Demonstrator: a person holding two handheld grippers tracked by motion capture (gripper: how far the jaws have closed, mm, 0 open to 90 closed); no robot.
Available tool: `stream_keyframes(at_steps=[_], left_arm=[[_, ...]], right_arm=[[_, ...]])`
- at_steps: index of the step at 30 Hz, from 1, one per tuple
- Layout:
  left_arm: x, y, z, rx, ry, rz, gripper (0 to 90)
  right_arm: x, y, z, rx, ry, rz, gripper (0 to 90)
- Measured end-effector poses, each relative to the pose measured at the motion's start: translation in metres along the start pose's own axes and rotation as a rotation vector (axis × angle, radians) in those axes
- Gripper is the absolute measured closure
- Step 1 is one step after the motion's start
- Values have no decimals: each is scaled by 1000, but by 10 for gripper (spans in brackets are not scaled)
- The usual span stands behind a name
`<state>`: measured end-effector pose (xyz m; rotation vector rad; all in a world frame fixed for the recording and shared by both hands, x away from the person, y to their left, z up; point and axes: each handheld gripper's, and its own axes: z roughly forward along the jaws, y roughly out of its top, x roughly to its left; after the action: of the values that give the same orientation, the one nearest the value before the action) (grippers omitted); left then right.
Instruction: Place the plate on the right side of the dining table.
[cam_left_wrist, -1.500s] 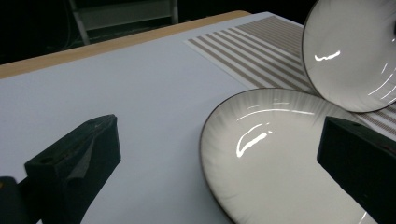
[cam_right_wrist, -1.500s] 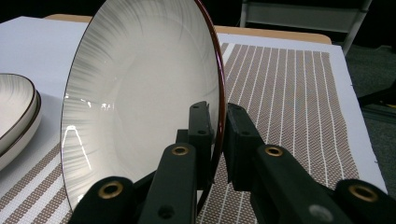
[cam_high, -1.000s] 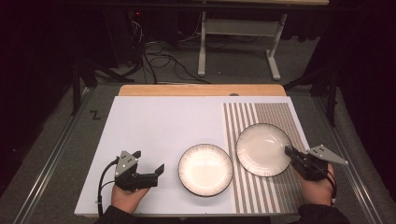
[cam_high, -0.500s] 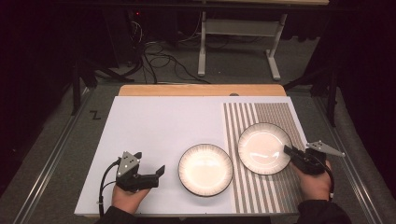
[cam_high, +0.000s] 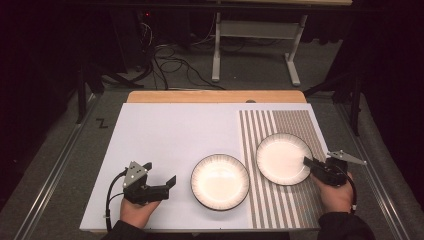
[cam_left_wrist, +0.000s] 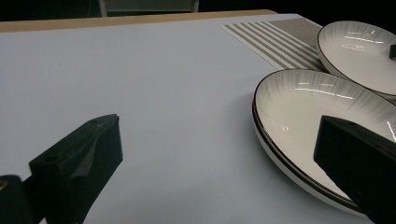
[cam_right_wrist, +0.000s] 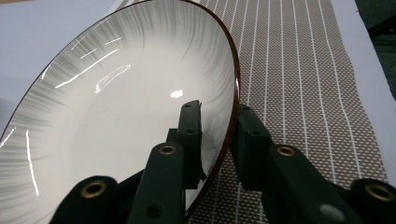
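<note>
The right tongs (cam_right_wrist: 217, 135) straddle the near rim of the right plate (cam_right_wrist: 121, 107): one jaw lies inside the bowl, the other outside on the striped mat (cam_right_wrist: 299, 70), with the dark rim running up between them. The jaws have just been opening; in the right gripper view a thin gap shows between the rim and the pads, so whether they still press on it cannot be told for sure. In the high view these right tongs (cam_high: 311, 164) sit at the plate's edge nearest the person's right hand (cam_high: 335, 192), and the right plate (cam_high: 284, 158) rests on the striped mat (cam_high: 295, 125) just ahead of them.

The left tongs (cam_high: 172, 181) stand wide open with nothing between the jaws, hovering just above the white tabletop (cam_high: 175, 130). Seen in the left gripper view, the left tongs (cam_left_wrist: 219, 158) have bare tabletop between the jaws, and the near plate (cam_left_wrist: 322, 116) lies just beside the right-hand jaw, partly behind it. In the high view that near plate (cam_high: 220, 181) sits just beyond the tips of the left tongs, between the two pairs of tongs, and close beside the right plate, their rims nearly meeting.

A black cable (cam_high: 111, 192) loops from the left tongs by the person's left hand (cam_high: 136, 210).
</note>
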<state>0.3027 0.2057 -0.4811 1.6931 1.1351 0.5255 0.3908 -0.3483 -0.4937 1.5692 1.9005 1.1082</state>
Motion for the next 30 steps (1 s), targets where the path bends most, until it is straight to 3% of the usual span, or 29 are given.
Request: stream_keyframes(at_steps=[3, 5, 14, 20, 25, 30], left_arm=[[1, -1, 1, 6, -1, 1, 20], [2, -2, 2, 9, 3, 1, 20], [2, -3, 5, 37, 29, 41, 20], [4, -4, 4, 42, 31, 33, 20], [2, -3, 2, 35, 32, 47, 27], [1, -2, 1, 31, 25, 36, 23]], right_arm=[[-3, -2, 3, 27, -39, 3, 772], [-7, -5, 6, 43, -30, 22, 769], [-5, -5, 7, 42, -51, 10, 768], [-4, -5, 7, 41, -62, -24, 739], [-4, -3, 0, 1, -67, -33, 563], [6, 1, -8, -38, -38, -85, 386]])
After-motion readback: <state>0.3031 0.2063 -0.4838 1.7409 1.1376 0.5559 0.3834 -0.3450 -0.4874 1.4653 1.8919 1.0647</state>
